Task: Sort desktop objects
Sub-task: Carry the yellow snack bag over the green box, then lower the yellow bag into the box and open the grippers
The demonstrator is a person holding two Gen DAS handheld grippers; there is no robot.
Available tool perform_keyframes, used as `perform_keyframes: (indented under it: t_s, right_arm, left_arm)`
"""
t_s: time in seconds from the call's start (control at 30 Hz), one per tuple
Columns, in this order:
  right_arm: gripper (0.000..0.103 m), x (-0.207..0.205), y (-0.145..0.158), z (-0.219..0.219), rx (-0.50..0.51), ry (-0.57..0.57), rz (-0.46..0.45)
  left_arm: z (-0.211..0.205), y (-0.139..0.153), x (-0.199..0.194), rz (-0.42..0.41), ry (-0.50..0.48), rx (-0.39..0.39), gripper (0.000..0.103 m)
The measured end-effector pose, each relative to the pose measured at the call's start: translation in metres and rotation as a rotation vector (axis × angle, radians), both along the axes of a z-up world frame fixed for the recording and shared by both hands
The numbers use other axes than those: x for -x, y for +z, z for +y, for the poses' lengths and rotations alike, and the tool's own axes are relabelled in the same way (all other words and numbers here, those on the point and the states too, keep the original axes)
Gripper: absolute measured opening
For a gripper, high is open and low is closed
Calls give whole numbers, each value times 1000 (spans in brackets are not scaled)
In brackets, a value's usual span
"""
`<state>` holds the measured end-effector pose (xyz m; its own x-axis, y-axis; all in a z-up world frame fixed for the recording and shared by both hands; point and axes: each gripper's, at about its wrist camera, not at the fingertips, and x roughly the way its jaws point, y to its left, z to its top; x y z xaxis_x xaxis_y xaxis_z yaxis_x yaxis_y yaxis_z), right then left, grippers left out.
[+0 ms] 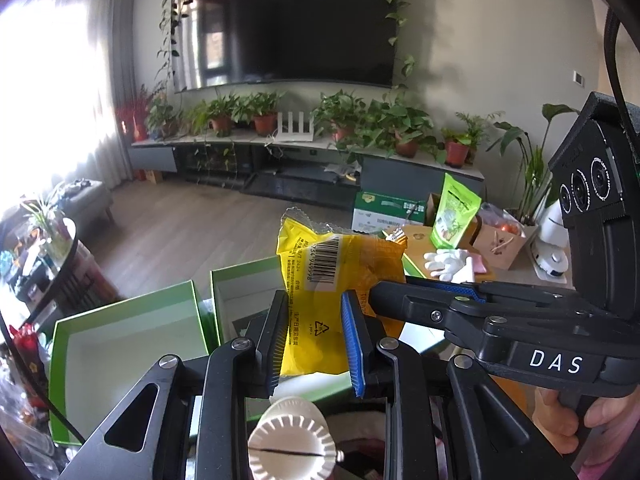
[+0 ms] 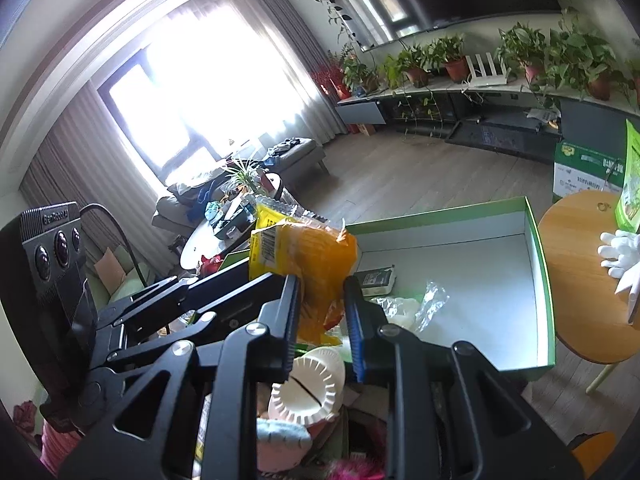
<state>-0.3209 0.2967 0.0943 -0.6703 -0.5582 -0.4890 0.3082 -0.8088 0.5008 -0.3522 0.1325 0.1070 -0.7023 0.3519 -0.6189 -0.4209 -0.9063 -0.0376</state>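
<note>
A yellow-orange snack packet with a barcode is held up in the air between both grippers. My left gripper is shut on its lower part, pads pressing both sides. In the right wrist view my right gripper pinches the packet at its crumpled orange end. Behind and below the packet stand two open green boxes with white insides. The nearer box holds a small dark packet and clear plastic wrap.
A white round press lies under the grippers among soft toys. To the right a round wooden table carries white gloves and a green pouch. A cluttered side table stands at the left.
</note>
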Motion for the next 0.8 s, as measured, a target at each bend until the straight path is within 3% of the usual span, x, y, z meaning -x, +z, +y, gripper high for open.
perform_keyframes:
  t_s: [0.8]
  right_arm:
    - [23,101,-49,-26,15,46,-147]
  left_arm:
    - [-24,-53,88,-158,124,0,20]
